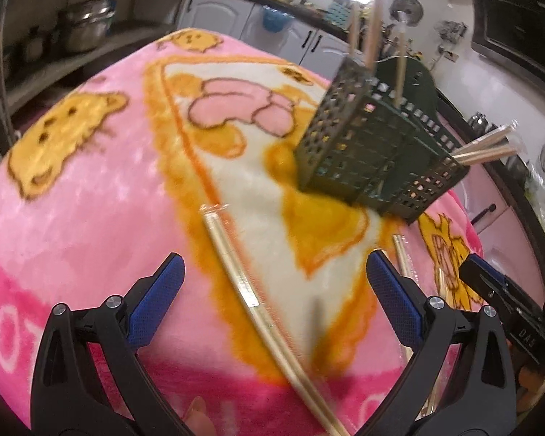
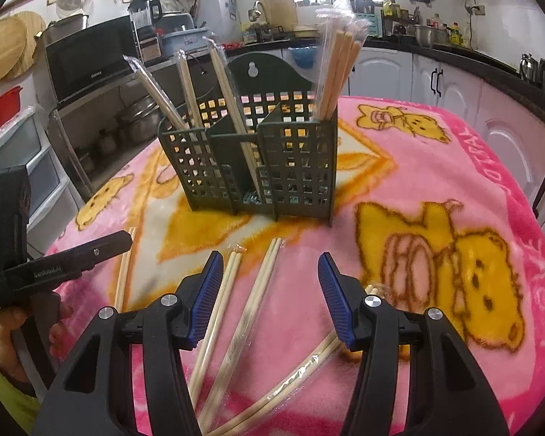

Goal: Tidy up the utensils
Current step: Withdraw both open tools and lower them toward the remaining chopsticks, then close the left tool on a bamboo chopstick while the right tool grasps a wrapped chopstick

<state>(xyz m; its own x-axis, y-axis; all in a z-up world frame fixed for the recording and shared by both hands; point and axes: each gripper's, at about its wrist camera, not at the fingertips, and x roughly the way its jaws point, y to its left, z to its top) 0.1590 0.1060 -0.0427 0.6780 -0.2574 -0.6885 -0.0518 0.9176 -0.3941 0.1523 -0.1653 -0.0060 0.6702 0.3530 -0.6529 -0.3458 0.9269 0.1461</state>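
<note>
- The left hand-held gripper hangs wide open, empty, above a wrapped chopstick pair on the pink blanket.
- The right hand-held gripper is half open, empty, over loose chopsticks.
- The green holder stands beyond, chopsticks upright in its compartments.

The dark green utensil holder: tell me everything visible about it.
The dark green plastic utensil holder is a box of square-holed lattice walls, split by partitions into compartments, with a taller arched back panel bearing a keyhole hanging slot. It stands upright on the pink cartoon-bear blanket. Plastic-wrapped wooden chopsticks lean out of its compartments, bunched thickest at the right in the right wrist view. Neither gripper touches it.
</note>
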